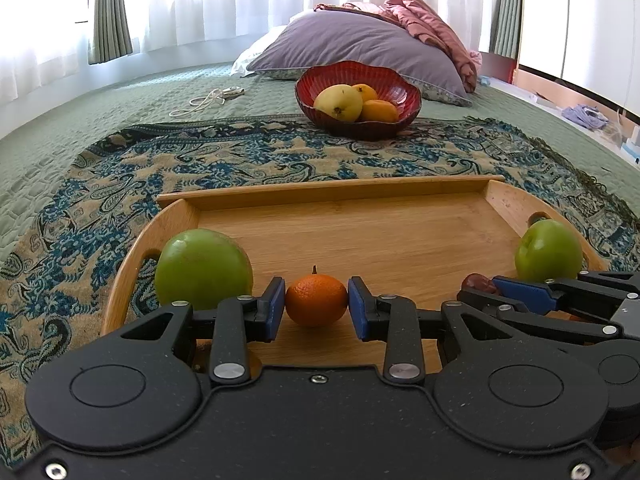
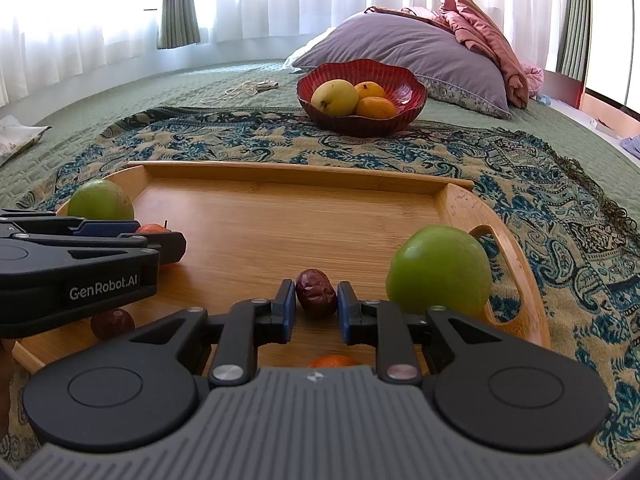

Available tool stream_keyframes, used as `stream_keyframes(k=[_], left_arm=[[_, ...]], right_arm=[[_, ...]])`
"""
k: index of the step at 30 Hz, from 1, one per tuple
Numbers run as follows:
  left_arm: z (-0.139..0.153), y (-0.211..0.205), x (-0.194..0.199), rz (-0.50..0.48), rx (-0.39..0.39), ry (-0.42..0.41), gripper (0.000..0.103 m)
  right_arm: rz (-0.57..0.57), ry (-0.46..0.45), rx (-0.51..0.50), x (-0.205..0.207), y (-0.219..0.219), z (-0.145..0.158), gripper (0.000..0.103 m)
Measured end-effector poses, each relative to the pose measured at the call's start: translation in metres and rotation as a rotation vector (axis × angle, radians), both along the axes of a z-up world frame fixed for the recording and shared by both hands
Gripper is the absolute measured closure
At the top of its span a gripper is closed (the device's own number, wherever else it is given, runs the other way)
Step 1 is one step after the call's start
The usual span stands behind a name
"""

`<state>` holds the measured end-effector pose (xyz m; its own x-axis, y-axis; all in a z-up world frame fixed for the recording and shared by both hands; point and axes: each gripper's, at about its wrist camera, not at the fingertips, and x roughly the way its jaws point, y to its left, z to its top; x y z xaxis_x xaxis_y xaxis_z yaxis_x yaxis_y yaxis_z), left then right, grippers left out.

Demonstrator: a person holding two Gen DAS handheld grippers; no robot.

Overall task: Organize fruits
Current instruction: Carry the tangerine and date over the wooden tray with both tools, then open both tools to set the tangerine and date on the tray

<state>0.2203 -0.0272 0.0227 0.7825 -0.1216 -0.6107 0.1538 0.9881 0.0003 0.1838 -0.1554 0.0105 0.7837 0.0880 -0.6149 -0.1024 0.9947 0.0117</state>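
On the bed, a green quilted bedspread [image 1: 120, 112] carries a fringed blue-and-beige paisley cloth [image 1: 240, 160], and on that cloth rests a rectangular bamboo tray with cut-out handles [image 2: 280, 216]. Beyond the tray's far rim stands a scalloped red ribbed bowl [image 2: 404, 84] holding a yellow-green mango [image 2: 334, 97] and two oranges, with a grey-purple pillow [image 2: 404, 44] behind it.

On the tray, a round green apple at the left end [image 1: 202, 270] sits close by the left handle, and a second green apple at the right end [image 2: 438, 270] sits just beside the right handle.

The left hand-held gripper [image 1: 316, 300] is nearly closed, its blue pads pressing both sides of a small orange mandarin with a short stem [image 1: 316, 299] that rests on the tray floor near the front, just beside the left apple. The right hand-held gripper [image 2: 317, 298] is closed as far as it goes, its pads clamping a wrinkled dark red jujube [image 2: 316, 294] that lies on the wood near the right apple.

In the right wrist view a second dark red jujube [image 2: 112, 323] shows under the left gripper's body, and another orange fruit [image 2: 334, 361] peeks out at the tray's near edge.
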Motion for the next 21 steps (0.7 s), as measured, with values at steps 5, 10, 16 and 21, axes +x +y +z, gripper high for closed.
stream_keyframes(k=[5, 10, 16, 21], left_arm=[[0.0, 0.0, -0.001, -0.003, 0.006, 0.003, 0.07], [0.003, 0.002, -0.003, -0.005, 0.012, 0.008, 0.07], [0.013, 0.002, -0.012, -0.013, 0.032, -0.022, 0.062], [0.025, 0.005, -0.022, -0.006, 0.028, -0.041, 0.054]], right_arm=[[0.001, 0.0, 0.002, 0.0, 0.0, 0.0, 0.077], [0.007, -0.01, 0.001, -0.002, -0.001, 0.003, 0.074], [0.015, -0.039, -0.014, -0.008, -0.001, 0.01, 0.064], [0.021, -0.07, -0.016, -0.017, -0.004, 0.019, 0.064]])
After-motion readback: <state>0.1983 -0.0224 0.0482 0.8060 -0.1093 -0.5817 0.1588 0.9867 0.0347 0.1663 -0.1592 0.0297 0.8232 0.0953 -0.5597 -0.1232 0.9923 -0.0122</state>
